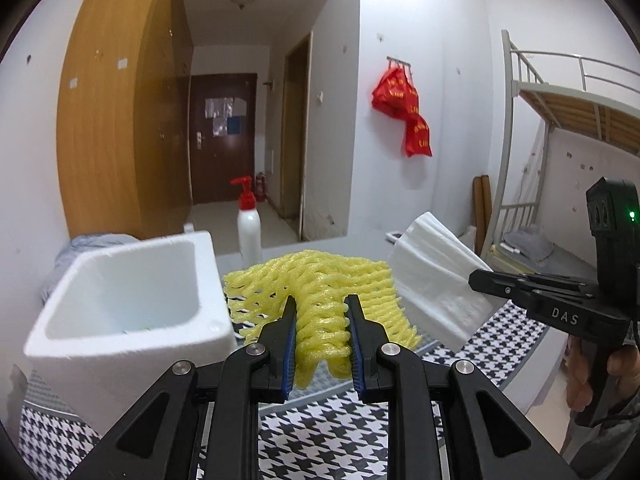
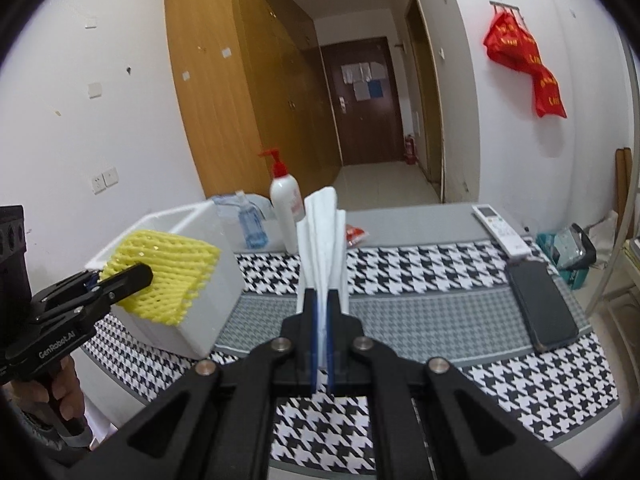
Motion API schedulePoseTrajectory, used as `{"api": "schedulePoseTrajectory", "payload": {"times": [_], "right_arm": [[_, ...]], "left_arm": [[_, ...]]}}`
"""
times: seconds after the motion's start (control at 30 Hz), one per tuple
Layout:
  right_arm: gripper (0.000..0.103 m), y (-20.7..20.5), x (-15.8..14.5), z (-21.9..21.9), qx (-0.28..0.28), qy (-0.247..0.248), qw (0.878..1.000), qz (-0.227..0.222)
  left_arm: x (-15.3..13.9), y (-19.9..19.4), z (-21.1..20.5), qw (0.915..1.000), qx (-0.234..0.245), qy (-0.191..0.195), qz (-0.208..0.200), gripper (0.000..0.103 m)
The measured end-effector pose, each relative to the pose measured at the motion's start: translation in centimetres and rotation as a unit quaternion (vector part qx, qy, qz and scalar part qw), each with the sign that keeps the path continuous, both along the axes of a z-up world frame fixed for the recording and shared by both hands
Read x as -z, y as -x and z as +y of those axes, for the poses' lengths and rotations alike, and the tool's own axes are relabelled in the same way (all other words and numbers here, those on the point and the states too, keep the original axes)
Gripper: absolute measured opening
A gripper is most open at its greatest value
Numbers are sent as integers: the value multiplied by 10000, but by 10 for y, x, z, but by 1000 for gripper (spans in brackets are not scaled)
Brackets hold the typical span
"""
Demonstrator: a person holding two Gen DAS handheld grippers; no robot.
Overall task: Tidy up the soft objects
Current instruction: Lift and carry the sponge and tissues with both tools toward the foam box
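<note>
My left gripper (image 1: 321, 304) is shut on a yellow foam net (image 1: 320, 280) and holds it in the air just right of a white foam box (image 1: 120, 280). In the right wrist view the left gripper (image 2: 136, 274) holds the yellow net (image 2: 160, 268) over the near side of the box (image 2: 208, 312). My right gripper (image 2: 319, 292) is shut on a folded white foam sheet (image 2: 322, 232) that stands upright above the table. That sheet (image 1: 432, 268) and the right gripper (image 1: 480, 278) also show in the left wrist view.
A houndstooth cloth (image 2: 440, 320) covers the table. A white pump bottle with red top (image 2: 285, 204) and a clear blue bottle (image 2: 250, 224) stand behind the box. A black phone (image 2: 540, 304), a white remote (image 2: 500, 232) and a small red packet (image 2: 356, 234) lie on the right half.
</note>
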State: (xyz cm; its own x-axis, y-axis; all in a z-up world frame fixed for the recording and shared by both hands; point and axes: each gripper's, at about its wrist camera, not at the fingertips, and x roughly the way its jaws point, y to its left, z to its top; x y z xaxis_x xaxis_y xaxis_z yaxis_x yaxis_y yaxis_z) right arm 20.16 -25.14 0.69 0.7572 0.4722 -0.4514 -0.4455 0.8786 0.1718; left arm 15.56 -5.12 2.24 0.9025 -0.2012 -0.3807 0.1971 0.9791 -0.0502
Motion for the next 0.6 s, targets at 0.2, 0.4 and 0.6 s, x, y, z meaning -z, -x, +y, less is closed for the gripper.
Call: {"api": "schedulePoseTrajectory", "payload": {"times": [0.2,0.4,0.6], "right_arm": [[5,3,-16,6,-44,-147,9997,-162],[5,2,-26,14,-74,-141,9994,-309],[5,1,-31,22,-121,-97,9991,-396]], "left_arm": [[-16,5,7,9998,-64,24,-212,23],[-24,7,15,9993,-127,18,-348,23],[-29,13,20,9988,-214,-13,-450,23]]}}
